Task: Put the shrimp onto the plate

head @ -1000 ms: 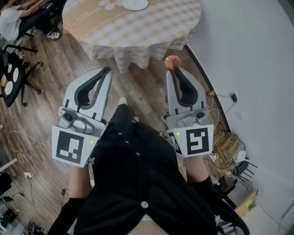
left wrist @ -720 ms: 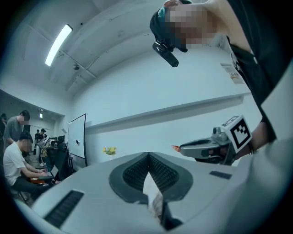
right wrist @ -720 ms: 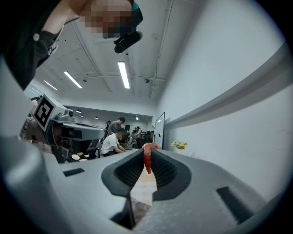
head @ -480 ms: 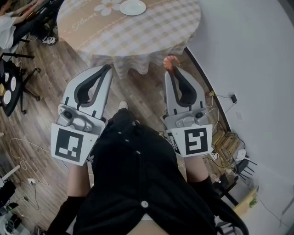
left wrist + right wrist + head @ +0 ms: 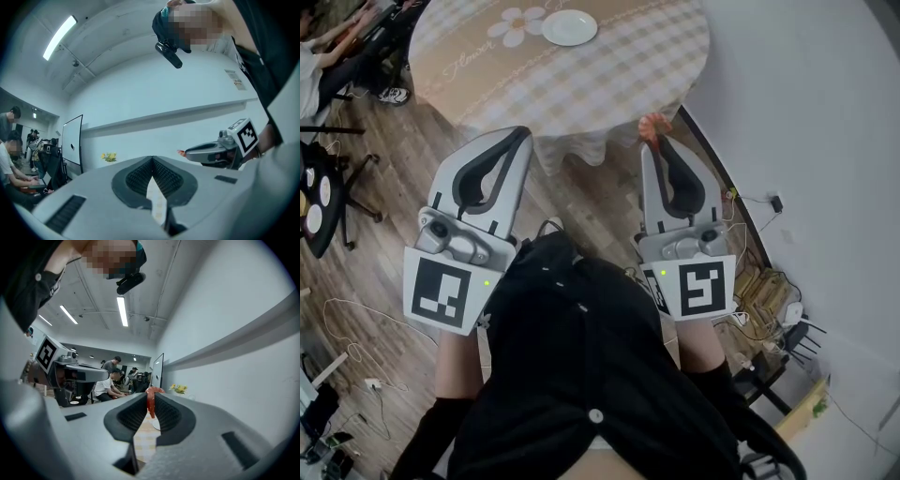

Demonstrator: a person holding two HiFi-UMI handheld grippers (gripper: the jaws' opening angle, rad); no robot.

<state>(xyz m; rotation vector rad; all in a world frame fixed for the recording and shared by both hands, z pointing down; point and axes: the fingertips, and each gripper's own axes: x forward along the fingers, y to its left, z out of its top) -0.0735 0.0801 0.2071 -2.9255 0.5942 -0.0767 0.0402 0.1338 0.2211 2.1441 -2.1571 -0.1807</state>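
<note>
An orange-pink shrimp [image 5: 654,125] sticks out of the tips of my right gripper [image 5: 655,142], which is shut on it. In the right gripper view the shrimp [image 5: 151,402] hangs pinched between the dark pads. A small white plate [image 5: 569,27] lies on the round table with a checked cloth [image 5: 609,75], well beyond both grippers. My left gripper [image 5: 519,134] is shut on nothing, its tips close to the cloth's hanging edge; its pads meet in the left gripper view [image 5: 152,158]. Both grippers are held level, side by side in front of the person's dark clothing.
A white wall [image 5: 806,103] runs close along the right. Dark office chairs [image 5: 333,169] and a seated person [image 5: 314,66] are at the left. Cables [image 5: 356,309] trail over the wooden floor. A daisy print [image 5: 514,23] lies beside the plate.
Both grippers have moved toward the table, so the table and plate show lower and fuller in the head view. The shrimp stays held in the right gripper.
</note>
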